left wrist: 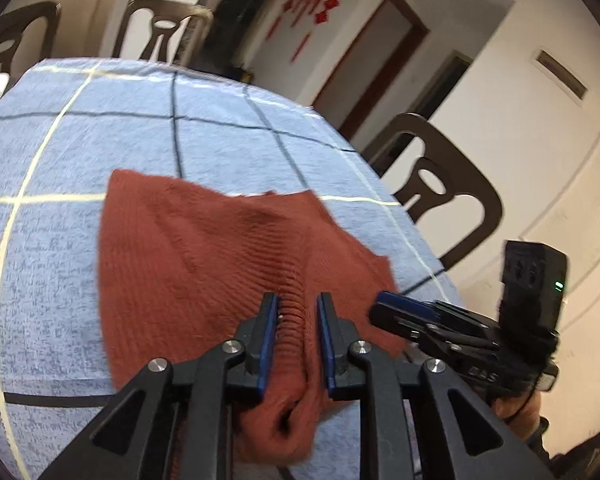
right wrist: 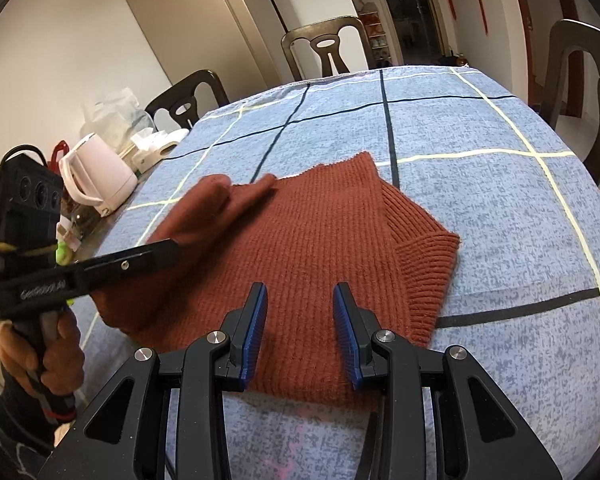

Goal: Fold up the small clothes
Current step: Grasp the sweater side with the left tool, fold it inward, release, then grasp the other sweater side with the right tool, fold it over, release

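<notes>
Gripping a bunched fold of the rust-red ribbed knit garment (left wrist: 204, 248), the left gripper (left wrist: 298, 316) has its blue-padded jaws nearly together, the knit pinched between them and lifted off the cloth. Beside it, the right gripper (right wrist: 300, 308) hangs with its jaws partly apart above the garment's near edge, holding nothing. That garment lies mostly flat on the table's blue checked tablecloth (right wrist: 480, 208), one side raised by the left gripper. Dark wooden chairs (right wrist: 324, 50) ring the table. A white electric kettle (right wrist: 96, 176) stands at the table's left edge.
</notes>
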